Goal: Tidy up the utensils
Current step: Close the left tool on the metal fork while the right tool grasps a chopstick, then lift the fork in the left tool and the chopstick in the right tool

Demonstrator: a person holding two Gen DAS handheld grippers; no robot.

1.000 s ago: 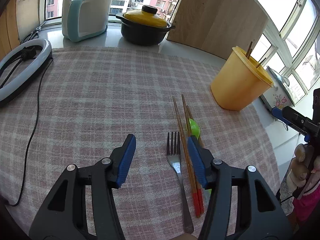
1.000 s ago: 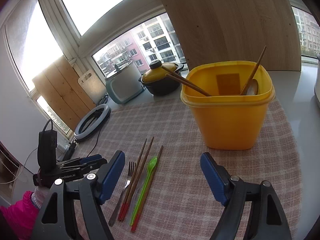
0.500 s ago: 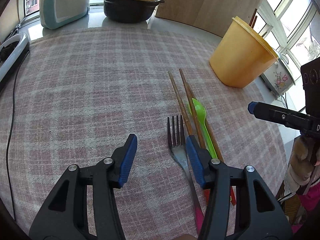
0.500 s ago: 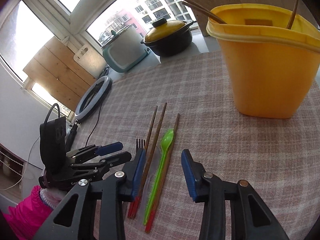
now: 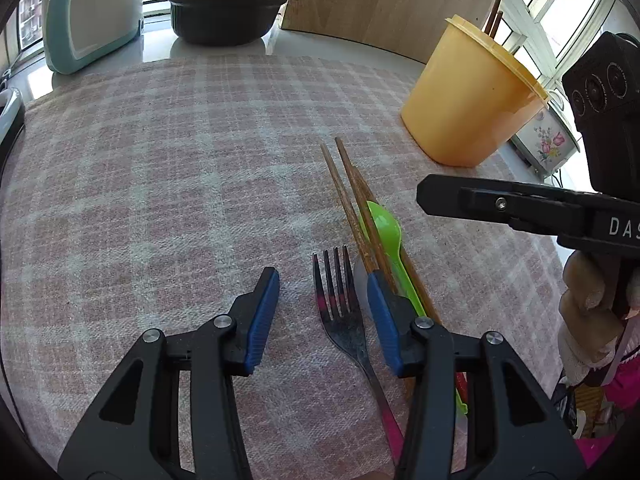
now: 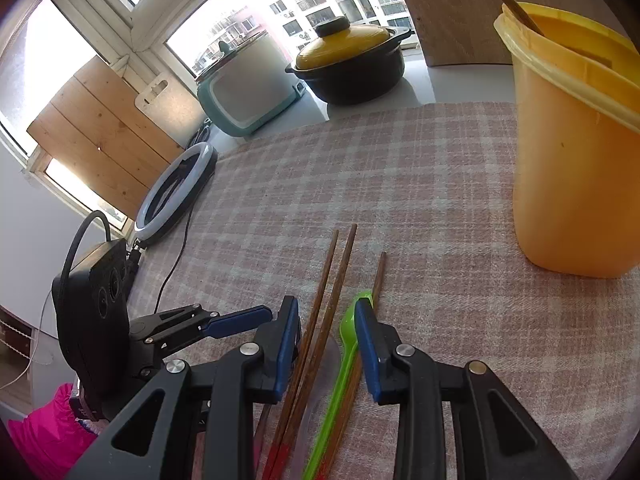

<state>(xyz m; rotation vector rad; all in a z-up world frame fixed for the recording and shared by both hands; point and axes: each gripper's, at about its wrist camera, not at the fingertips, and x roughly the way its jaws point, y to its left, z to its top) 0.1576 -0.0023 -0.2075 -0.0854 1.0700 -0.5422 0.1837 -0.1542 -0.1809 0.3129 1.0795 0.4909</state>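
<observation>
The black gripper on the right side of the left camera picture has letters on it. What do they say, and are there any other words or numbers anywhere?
"DAS": white letters on the black plastic right gripper, cut off by the picture's edge, so the word may go on.
No other words, numbers or signs can be read in either view, on the yellow plastic utensil bucket or elsewhere.

We see the metal fork (image 5: 343, 312), brown red-tipped chopsticks (image 6: 320, 320) and green spoon (image 5: 386, 236) lying side by side near the yellow tub (image 5: 468, 108).
</observation>
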